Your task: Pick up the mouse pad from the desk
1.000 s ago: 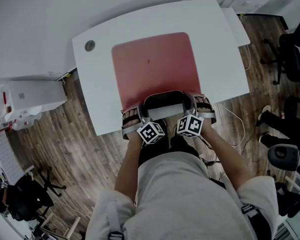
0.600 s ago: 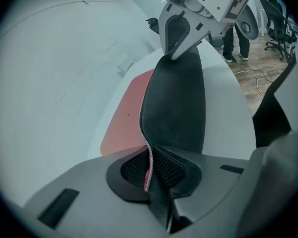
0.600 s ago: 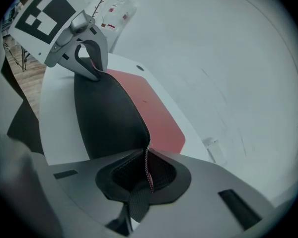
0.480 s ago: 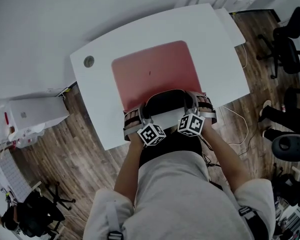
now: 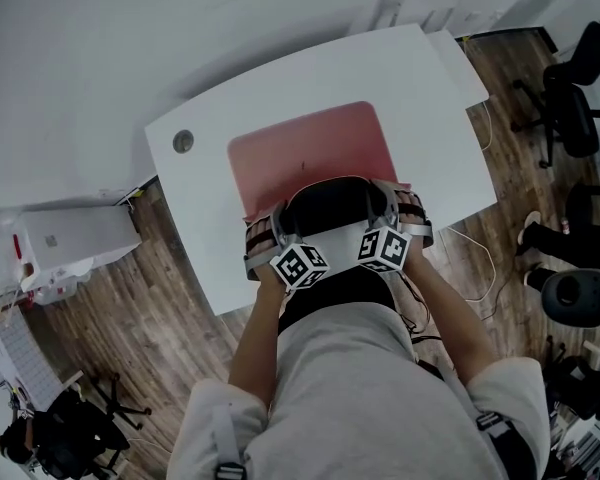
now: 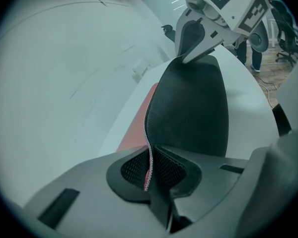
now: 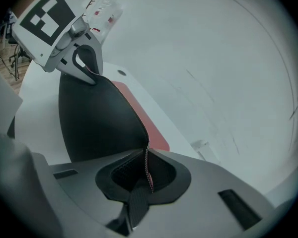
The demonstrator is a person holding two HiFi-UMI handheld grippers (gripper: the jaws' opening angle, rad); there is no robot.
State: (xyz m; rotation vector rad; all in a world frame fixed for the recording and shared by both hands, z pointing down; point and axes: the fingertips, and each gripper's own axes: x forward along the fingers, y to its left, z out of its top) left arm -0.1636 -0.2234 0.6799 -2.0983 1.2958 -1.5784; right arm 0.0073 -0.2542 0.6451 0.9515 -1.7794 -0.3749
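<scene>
Fingers (image 6: 130, 170) of our left gripper (image 6: 149, 176) nearly together, clamped on near edge of mouse pad (image 5: 305, 148). Right gripper (image 7: 148, 178) pinches same edge likewise. We hold that edge curled up, black underside showing; pink far part lies on desk (image 5: 430, 98).

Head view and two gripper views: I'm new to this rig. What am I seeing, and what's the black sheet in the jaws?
No robot: a person holds a hand-held gripper in each hand. The head view looks down from the person's head onto a white desk. The other cameras ride on the left hand-held gripper and right hand-held gripper, looking along their jaws. The black sheet is the underside of the red mouse pad: both are shut on its near edge, curling it up; its far part lies on the desk.
</scene>
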